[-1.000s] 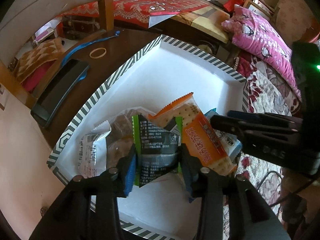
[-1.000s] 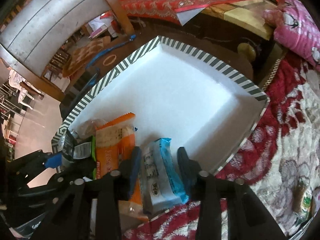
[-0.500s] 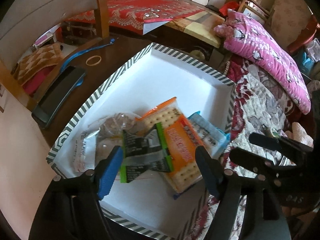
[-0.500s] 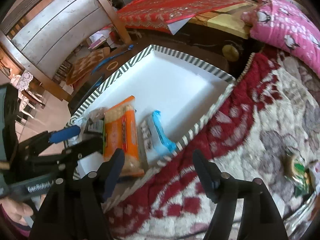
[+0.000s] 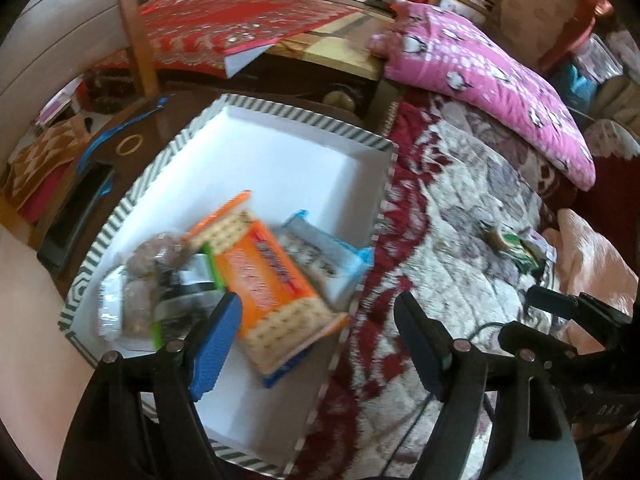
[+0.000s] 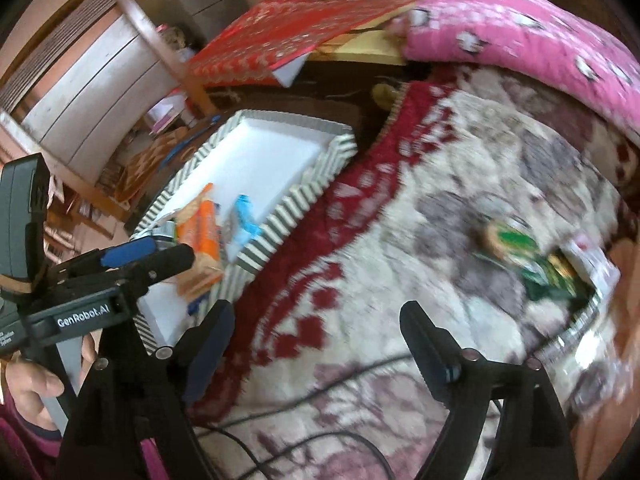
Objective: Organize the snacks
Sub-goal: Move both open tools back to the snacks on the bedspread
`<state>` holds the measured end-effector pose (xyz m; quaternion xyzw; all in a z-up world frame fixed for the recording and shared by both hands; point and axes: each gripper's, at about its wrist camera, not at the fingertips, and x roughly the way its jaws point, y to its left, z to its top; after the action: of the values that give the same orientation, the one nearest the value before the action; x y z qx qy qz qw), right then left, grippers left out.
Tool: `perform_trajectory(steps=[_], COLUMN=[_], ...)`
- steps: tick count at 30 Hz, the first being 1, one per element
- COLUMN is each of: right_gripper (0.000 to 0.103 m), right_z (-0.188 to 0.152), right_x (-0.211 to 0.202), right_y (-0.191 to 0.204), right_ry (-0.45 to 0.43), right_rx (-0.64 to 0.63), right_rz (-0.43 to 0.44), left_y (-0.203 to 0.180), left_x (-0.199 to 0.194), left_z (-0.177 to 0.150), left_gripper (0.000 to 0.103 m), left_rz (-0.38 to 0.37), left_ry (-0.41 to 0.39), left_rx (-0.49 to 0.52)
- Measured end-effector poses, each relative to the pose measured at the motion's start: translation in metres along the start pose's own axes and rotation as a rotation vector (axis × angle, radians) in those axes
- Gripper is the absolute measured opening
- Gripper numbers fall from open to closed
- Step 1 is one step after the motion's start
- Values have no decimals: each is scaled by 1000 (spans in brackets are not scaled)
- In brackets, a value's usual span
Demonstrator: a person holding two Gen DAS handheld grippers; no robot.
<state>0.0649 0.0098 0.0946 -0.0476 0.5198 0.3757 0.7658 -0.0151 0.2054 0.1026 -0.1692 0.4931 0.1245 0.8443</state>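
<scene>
While your two grippers hang above the scene, the snacks lie heaped in the near corner of the striped-rim box (image 5: 256,108), a shallow white tray edged in dark green and white bands. On top of the heap sits the orange cracker packet (image 5: 272,280), long and flat, with pale dotted biscuits showing at both ends; it lies slantwise, one end pointing at the box's near rim. Just beside it, toward the box's right wall, lies the blue-and-white packet (image 5: 324,256), touching that wall. On the other side, partly under the orange one, is the green-edged dark packet (image 5: 188,292), and next to that the clear wrapper with brown cakes (image 5: 148,264), nearest the box's left rim. Your left gripper (image 5: 318,320) has just been opening: its blue pads stand wide apart over the box's near right corner, with nothing pressed between them. Your right gripper (image 6: 316,334) has also just been opening and stands wide, empty, out past the box's right wall above the red and cream floral blanket (image 6: 460,184). Well to the right of the box, on that blanket, lies a small cluster of green-wrapped snacks (image 6: 524,256), blurred, so you cannot tell their print. A pink pillow (image 5: 480,76) lies beyond the box's far right corner.
</scene>
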Motion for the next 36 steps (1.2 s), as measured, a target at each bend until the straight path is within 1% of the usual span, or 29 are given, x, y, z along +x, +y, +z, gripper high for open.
perform_trajectory(steps=[10, 13, 18, 26, 36], right_gripper=[91, 91, 91, 91, 91], right_z=[-40, -53, -71, -87, -97], right_x=[-44, -56, -71, -80, -72], right_y=[-64, -83, -108, -138, -157], right_ry=[-25, -31, -32, -36, -18], right_rx=[125, 159, 207, 261, 292], right_rz=[-83, -100, -128, -127, -94], left_y=[-64, -88, -121, -173, -223], left_x=[10, 15, 24, 50, 106], left_z=[-1, 0, 2, 15, 47], left_gripper=[78, 79, 81, 81, 81], left_rz=[-58, -81, -101, -133, -156], left_ry=[28, 39, 54, 95, 168], left_rx=[106, 155, 208, 266, 266])
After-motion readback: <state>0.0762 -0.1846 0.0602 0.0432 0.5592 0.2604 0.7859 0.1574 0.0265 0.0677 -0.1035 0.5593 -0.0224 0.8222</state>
